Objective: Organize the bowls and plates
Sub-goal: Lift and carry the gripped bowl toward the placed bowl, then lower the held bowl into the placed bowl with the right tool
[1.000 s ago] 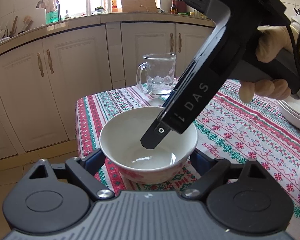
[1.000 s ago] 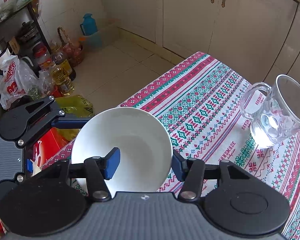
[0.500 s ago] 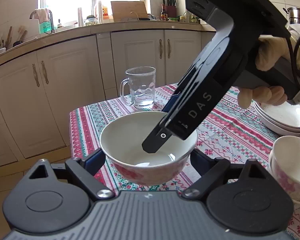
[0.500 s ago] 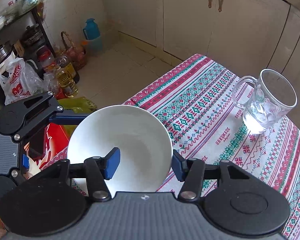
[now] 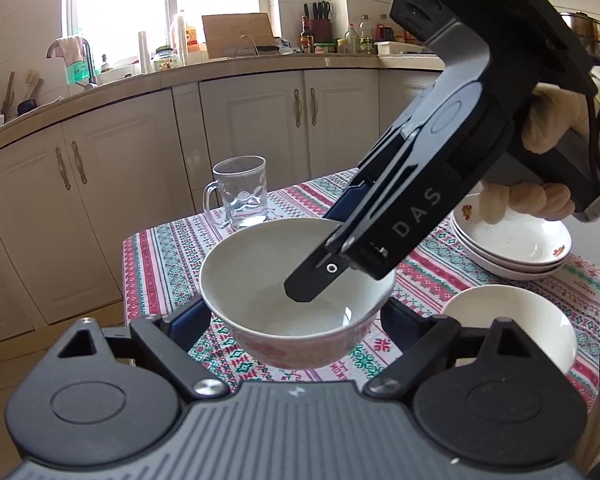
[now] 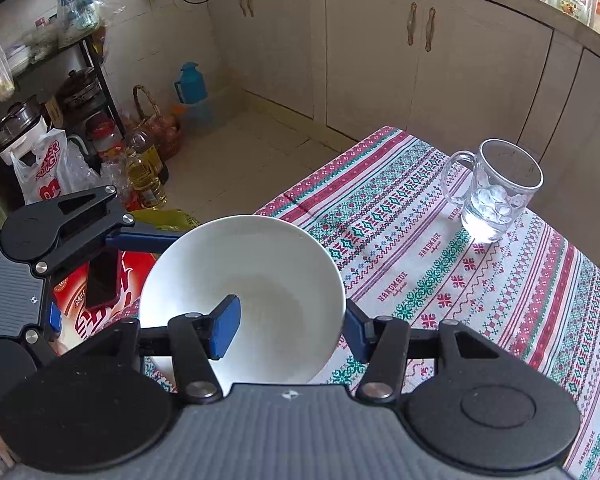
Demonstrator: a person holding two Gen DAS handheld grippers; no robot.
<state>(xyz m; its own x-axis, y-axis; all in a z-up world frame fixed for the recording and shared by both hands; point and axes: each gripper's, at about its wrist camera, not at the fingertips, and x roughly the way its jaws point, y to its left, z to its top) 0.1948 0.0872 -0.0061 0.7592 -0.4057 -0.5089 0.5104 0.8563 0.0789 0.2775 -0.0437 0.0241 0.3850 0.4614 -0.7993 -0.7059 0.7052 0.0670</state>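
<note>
White bowl [image 5: 260,280], pink floral outside, upright, raised above tablecloth edge, empty; second white bowl [image 5: 512,320] upright on cloth to its right; stack of shallow white plates [image 5: 516,248] with small flower motifs beyond, further right on table

A glossy glazed ceramic bowl [image 5: 296,292], a clear glass mug [image 6: 496,196] and a woven cloth tablecloth [image 6: 480,280].
</note>
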